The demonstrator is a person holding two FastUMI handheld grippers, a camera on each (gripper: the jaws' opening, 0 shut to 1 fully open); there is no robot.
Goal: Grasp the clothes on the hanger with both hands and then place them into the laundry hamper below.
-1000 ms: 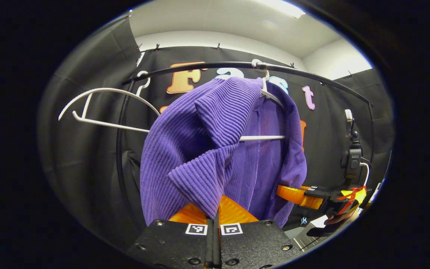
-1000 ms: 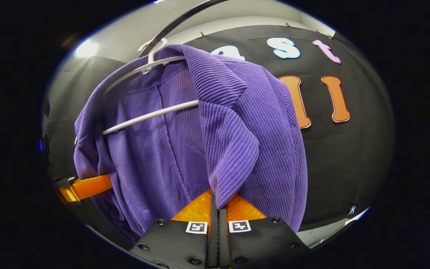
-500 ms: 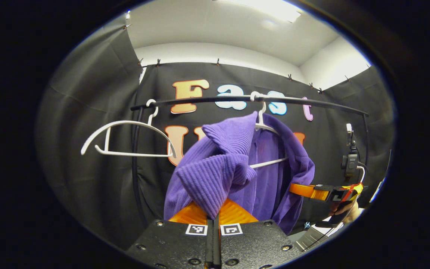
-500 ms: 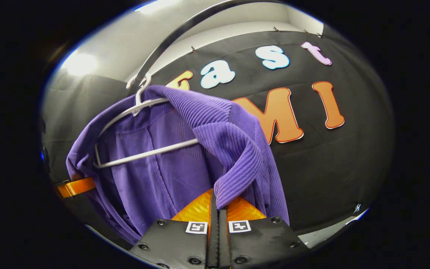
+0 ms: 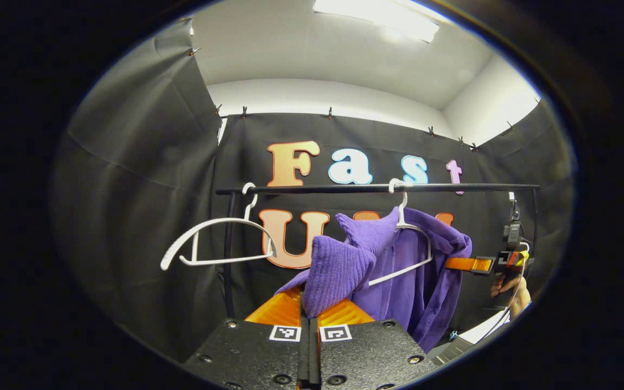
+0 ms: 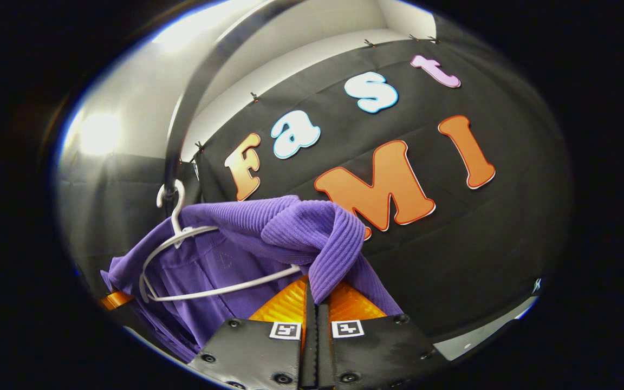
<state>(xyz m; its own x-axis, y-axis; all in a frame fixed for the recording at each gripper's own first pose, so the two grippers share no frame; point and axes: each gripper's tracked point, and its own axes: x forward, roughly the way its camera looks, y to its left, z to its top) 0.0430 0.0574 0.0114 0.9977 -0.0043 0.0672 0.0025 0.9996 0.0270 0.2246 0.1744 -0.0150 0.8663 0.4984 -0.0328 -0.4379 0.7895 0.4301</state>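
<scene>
A purple ribbed garment [image 5: 393, 271] hangs partly on a white hanger [image 5: 415, 238] hooked over a black rail [image 5: 377, 188]. My left gripper [image 5: 310, 314] is shut on a fold of its front edge, pulled forward off the hanger. In the right gripper view, my right gripper [image 6: 312, 298] is shut on the other front fold of the purple garment [image 6: 268, 233], with the white hanger [image 6: 182, 254] showing bare inside it. The right gripper [image 5: 474, 264] and a hand [image 5: 509, 290] holding it appear at the far right in the left gripper view.
An empty white hanger [image 5: 214, 244] hangs at the left end of the rail, next to the rail's upright post [image 5: 229, 254]. Black cloth walls close in the back and sides. A pale surface edge [image 6: 485, 333] shows low right in the right gripper view.
Both grippers have drawn back and down from the rail, pulling the garment's front folds off the hanger; the hanger now tilts and shows bare.
</scene>
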